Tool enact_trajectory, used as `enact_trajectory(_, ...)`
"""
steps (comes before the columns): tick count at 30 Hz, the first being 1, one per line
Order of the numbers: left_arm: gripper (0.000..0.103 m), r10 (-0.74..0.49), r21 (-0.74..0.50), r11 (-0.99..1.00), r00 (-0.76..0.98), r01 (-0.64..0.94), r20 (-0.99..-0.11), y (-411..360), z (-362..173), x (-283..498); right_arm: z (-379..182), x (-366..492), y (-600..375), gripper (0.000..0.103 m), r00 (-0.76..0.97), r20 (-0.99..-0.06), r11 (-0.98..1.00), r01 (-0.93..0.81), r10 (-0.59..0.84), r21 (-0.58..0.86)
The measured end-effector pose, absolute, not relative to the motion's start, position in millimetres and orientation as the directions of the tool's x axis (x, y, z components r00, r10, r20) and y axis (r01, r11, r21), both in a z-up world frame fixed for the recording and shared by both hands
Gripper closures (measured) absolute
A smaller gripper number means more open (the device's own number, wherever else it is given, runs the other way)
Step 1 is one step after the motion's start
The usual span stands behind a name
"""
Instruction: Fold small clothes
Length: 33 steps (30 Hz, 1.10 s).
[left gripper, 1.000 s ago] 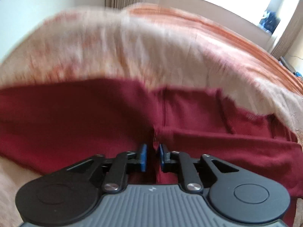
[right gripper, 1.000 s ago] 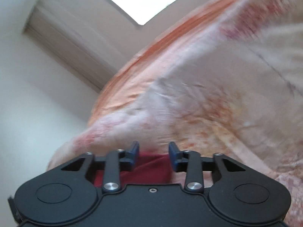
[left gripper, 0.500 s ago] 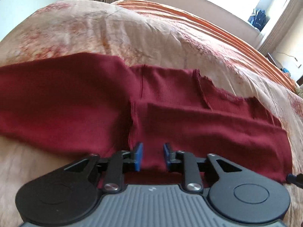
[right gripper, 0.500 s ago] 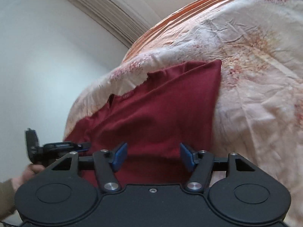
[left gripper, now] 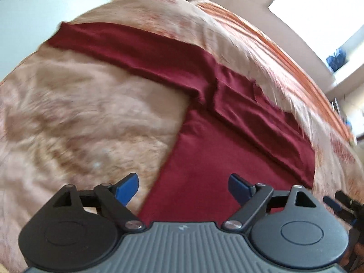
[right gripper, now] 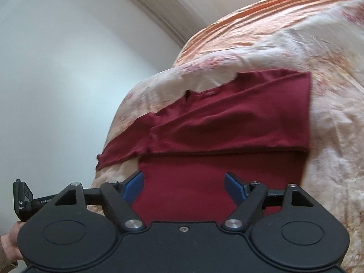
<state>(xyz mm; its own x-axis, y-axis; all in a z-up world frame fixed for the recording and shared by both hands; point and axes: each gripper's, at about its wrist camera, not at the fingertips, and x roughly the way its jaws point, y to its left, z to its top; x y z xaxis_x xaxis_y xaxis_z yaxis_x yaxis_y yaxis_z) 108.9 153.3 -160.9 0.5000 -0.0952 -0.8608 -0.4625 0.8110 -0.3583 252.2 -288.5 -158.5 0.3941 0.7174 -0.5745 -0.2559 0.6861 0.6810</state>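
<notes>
A dark red long-sleeved top [left gripper: 218,150] lies flat on the bed, its upper part folded down over the body, one sleeve [left gripper: 127,47] stretched out to the far left. In the right wrist view the same top [right gripper: 232,122] shows its folded band and a sleeve end at the left. My left gripper [left gripper: 183,187] hovers above the garment's left edge, its jaws opening wide with nothing held between them. My right gripper [right gripper: 184,185] hangs over the lower body of the top, its jaws opening too, and grips nothing.
The bedspread [left gripper: 86,118] is cream with orange-red blotches, and an orange striped band [right gripper: 268,16] runs along its far side. A pale wall and curtain stand behind. The other gripper's tip [left gripper: 341,202] shows at the right edge, and a hand [right gripper: 9,243] at lower left.
Both grippers let go of the red fabric, spread their jaws and drew back and up from the bed. The top now lies folded and flat, with far more of it in view.
</notes>
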Motion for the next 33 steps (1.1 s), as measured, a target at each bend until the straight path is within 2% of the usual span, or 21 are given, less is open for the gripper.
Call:
enact_trajectory(2, 0.007, -0.081, -0.389, 0.771, 0.529, -0.503, -0.845, 174.2, -157.6, 96.5, -143.0, 246.8, -278.0, 0.022, 0.383, -0.572, 0.682, -0.284, 0.725, 0.674)
enact_trajectory(5, 0.007, -0.065, -0.453, 0.697, 0.579, -0.556, -0.812, 208.2, -162.2, 85.5, -123.7, 236.9, -264.0, 0.02, 0.375, -0.582, 0.689, -0.312, 0.722, 0.654)
enact_trajectory(12, 0.007, -0.026, -0.59, 0.554, 0.697, -0.587, -0.717, 309.9, -201.2, 91.9, -83.9, 212.4, -236.8, 0.02, 0.4, -0.673, 0.783, -0.309, 0.621, 0.539)
enact_trajectory(17, 0.01, 0.019, -0.688, 0.413, 0.761, -0.597, -0.649, 407.0, -244.5, 113.5, -68.0, 200.2, -207.8, 0.019, 0.452, -0.708, 0.836, -0.207, 0.543, 0.509)
enact_trajectory(21, 0.017, 0.025, -0.758, 0.326, 0.807, -0.564, -0.59, 466.4, -277.8, 138.0, -71.9, 195.8, -164.9, 0.019, 0.452, -0.727, 0.848, -0.157, 0.517, 0.506)
enact_trajectory(24, 0.018, 0.02, -0.787, 0.29, 0.825, -0.545, -0.564, 489.2, -296.6, 154.3, -76.4, 195.4, -131.7, 0.019, 0.423, -0.737, 0.839, -0.119, 0.527, 0.532)
enact_trajectory(28, 0.018, 0.023, -0.804, 0.257, 0.835, -0.537, -0.55, 504.9, -319.8, 170.3, -69.7, 197.3, -87.6, 0.019, 0.4, -0.749, 0.846, -0.17, 0.528, 0.505)
enact_trajectory(33, 0.021, 0.066, -0.861, 0.14, 0.872, -0.489, -0.484, 515.4, -340.6, 171.8, -67.6, 206.6, -48.1, 0.019, 0.372, -0.76, 0.845, -0.208, 0.534, 0.493)
